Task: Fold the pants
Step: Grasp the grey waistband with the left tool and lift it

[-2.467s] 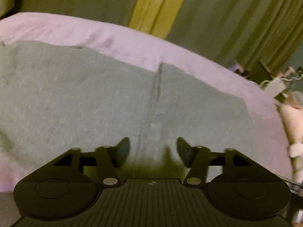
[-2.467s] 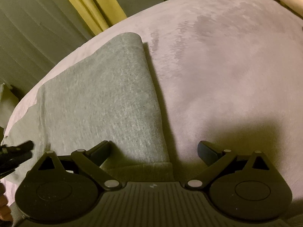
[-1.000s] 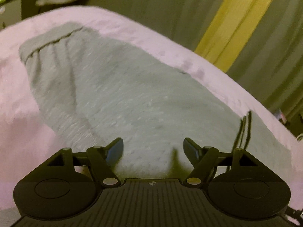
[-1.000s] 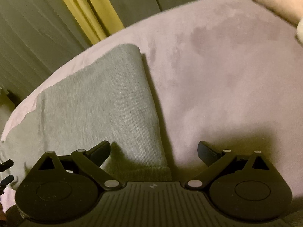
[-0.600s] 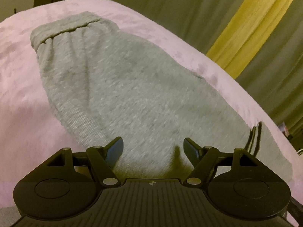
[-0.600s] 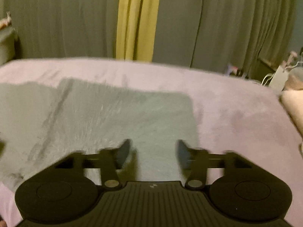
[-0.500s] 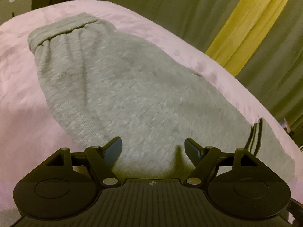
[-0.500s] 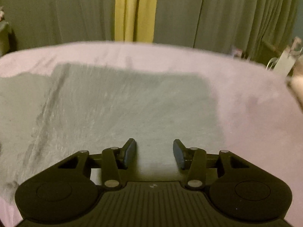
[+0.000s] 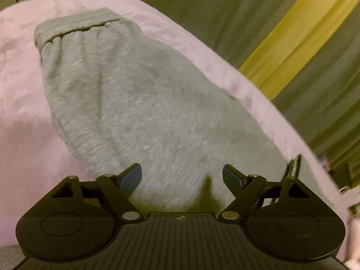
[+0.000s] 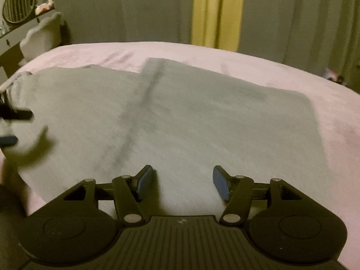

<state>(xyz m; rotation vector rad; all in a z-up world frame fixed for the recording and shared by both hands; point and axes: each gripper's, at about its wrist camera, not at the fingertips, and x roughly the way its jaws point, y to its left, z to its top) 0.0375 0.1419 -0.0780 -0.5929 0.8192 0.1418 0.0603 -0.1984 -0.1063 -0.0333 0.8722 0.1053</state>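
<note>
Grey sweatpants (image 9: 144, 112) lie flat on a pink bed cover (image 9: 20, 123). Their gathered waistband (image 9: 76, 25) is at the far left in the left wrist view. In the right wrist view the pants (image 10: 202, 121) show a folded-over leg with a dark stripe (image 10: 137, 117) along its edge. My left gripper (image 9: 182, 176) is open and empty just above the near edge of the pants. My right gripper (image 10: 182, 181) is open and empty over the folded leg. The left gripper's fingers (image 10: 15, 114) show at the left edge of the right wrist view.
Green curtains with a yellow panel (image 10: 216, 11) hang behind the bed. A white dresser (image 10: 33, 36) with a round fan (image 10: 18, 5) stands at the back left. The pink cover (image 10: 337, 117) extends to the right of the pants.
The right gripper swung from the leg's right edge to face across the pants, narrowing then reopening. The left gripper turned toward the waistband and came a little closer.
</note>
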